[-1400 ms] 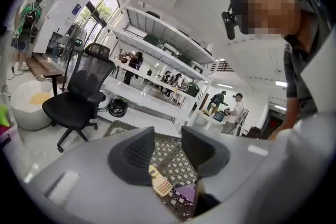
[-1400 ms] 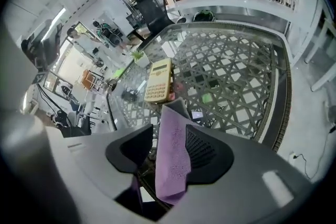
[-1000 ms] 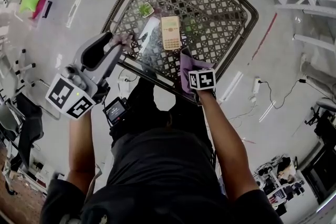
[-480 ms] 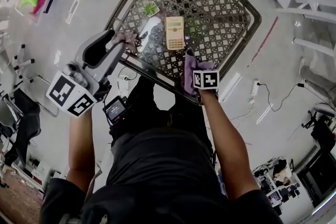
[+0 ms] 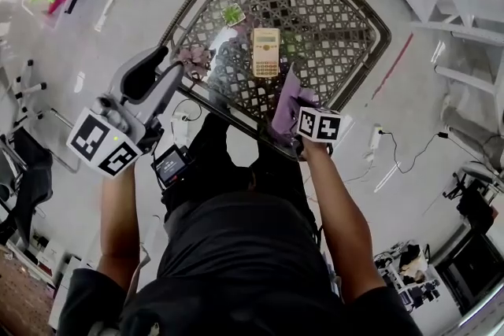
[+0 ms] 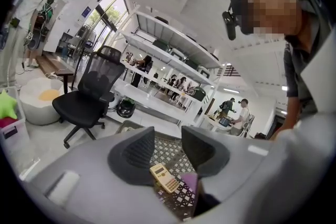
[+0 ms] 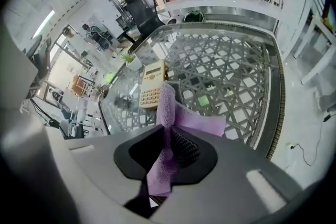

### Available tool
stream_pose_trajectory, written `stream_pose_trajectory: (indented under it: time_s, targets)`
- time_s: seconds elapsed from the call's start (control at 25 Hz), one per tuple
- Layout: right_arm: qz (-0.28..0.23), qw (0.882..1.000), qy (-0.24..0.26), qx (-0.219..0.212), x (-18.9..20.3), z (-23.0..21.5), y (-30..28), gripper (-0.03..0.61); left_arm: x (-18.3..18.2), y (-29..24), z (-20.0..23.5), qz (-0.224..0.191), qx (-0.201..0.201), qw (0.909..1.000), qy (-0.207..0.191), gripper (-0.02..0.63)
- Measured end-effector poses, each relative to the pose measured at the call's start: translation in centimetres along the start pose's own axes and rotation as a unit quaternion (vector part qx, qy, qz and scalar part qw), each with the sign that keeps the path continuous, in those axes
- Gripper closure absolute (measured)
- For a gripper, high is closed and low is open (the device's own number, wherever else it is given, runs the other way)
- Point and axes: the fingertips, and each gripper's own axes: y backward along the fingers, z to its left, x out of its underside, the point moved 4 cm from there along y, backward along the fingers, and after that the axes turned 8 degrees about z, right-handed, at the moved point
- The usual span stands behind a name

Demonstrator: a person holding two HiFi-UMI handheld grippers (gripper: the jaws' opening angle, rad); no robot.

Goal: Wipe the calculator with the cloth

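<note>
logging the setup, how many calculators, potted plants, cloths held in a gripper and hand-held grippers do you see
calculator: 1
small potted plant: 1
purple cloth, held: 1
left hand-held gripper and right hand-held gripper: 2
total: 5

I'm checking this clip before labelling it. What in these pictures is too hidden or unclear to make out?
1. Print on the calculator: too small in head view, blurred in both gripper views.
2. Calculator's near corner, right gripper view: covered by the cloth.
3. Jaws of the right hand-held gripper, head view: hidden under the cloth and marker cube.
4. Pinkish thing left of the calculator, head view: too blurred to identify.
</note>
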Motion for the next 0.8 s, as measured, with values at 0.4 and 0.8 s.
stream_pose_trajectory:
  time_s: [0.4,0.8]
  targets:
    - [-0.084,0.996,0.036,-0.015,-7.6,4.2,2.1,0.537,1.3,2.6,1.3,-0.015,-0.012,0.9997,0.012,0.446]
    - [-0.084,0.978,0.19,0.028,-13.8,9.1,-1.5,0.535,2.7,5.0,2.6,-0.02,-0.03,0.999,0.028,0.446]
